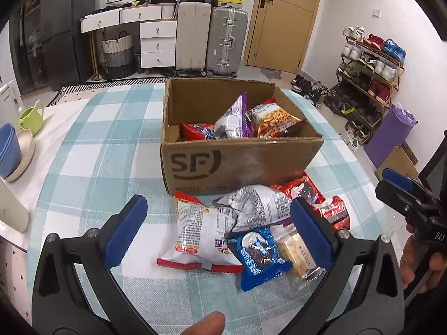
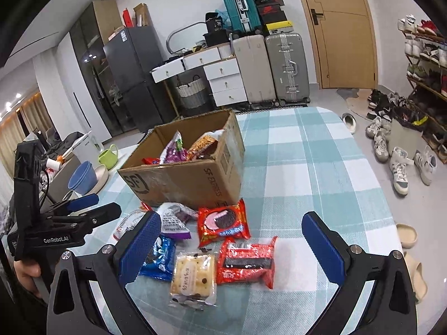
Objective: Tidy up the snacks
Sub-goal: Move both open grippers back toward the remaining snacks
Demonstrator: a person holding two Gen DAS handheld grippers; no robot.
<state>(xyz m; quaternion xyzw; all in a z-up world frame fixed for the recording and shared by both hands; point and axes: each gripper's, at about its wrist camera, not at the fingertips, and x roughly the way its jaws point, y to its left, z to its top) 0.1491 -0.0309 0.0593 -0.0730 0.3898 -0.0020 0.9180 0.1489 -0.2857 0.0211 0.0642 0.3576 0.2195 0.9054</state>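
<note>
An open SF cardboard box stands on the checked table and holds several snack packs. In front of it lie loose snacks: a white-and-red bag, a silver bag, a blue cookie pack, a clear cracker pack, a red Oreo pack and a red wafer pack. My left gripper is open and empty above the white bag and blue pack. My right gripper is open and empty above the cracker and wafer packs.
Blue and beige bowls and a green mug sit at the table's left edge, with a white bottle nearer. Suitcases, drawers and a shoe rack stand beyond the table. Slippers lie on the floor at right.
</note>
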